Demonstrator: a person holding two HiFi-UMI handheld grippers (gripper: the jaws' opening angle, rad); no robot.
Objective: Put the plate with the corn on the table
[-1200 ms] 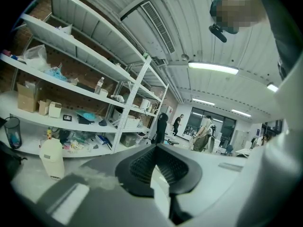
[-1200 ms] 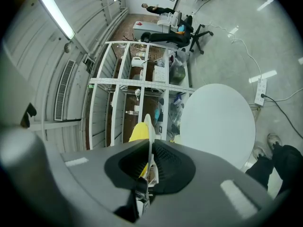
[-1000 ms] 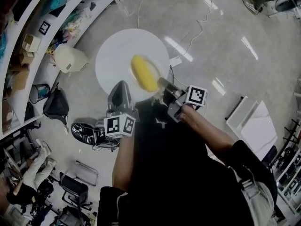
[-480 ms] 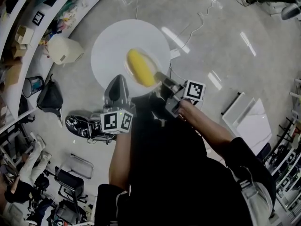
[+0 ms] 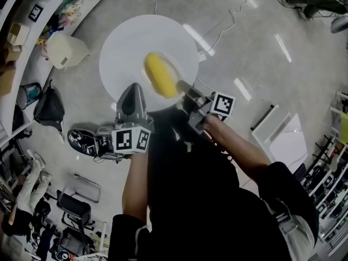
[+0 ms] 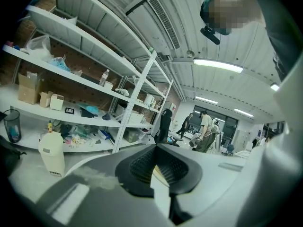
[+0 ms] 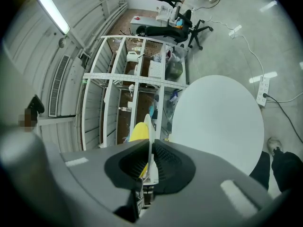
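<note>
Right gripper [image 5: 183,88] clamps one rim of the plate [image 7: 148,131], which carries the corn [image 5: 160,75] above the round table [image 5: 122,48], upper centre. Left gripper [image 5: 135,88] is closed and apparently empty. Risk: a one-edge hold may let the plate tilt, rolling the corn off.

Bright ceiling strip lights [image 6: 218,65] throw streaky glare on the floor [image 5: 261,15], with fisheye-warped, darkened edges

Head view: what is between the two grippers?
In the head view, the plate carrying the corn, its rim clamped by left gripper and right gripper, above the table.
</note>
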